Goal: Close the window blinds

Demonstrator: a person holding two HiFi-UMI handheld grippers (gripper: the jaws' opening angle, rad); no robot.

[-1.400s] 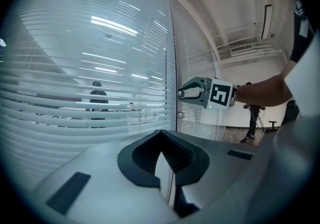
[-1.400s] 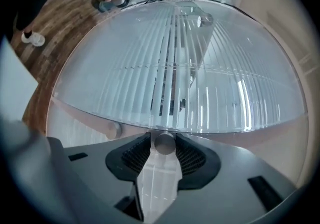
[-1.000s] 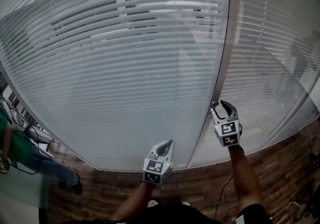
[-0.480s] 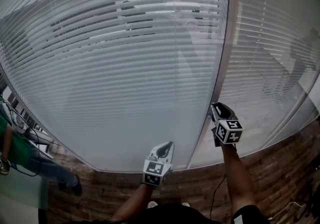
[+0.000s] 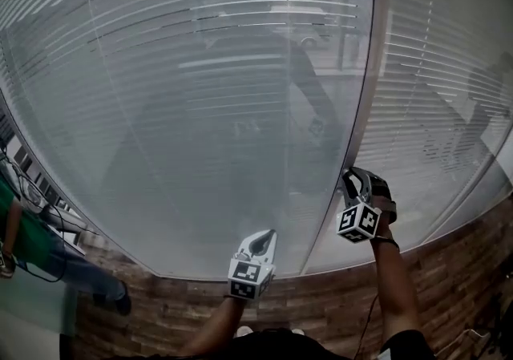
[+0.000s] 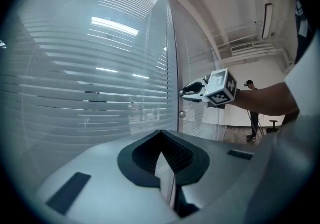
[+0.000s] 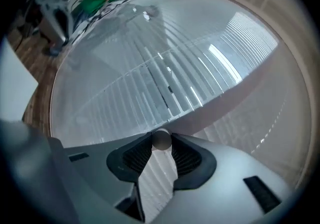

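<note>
Window blinds point(image 5: 200, 110) — grey-white, finely lined, horizontal

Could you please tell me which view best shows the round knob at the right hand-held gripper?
The right gripper view: the knob sits large and centred between the right hand-held gripper's jaw tips. In the head view that gripper covers it. The left gripper view shows the gripper side-on at the frame, and I cannot pick out the held knob there.
</note>
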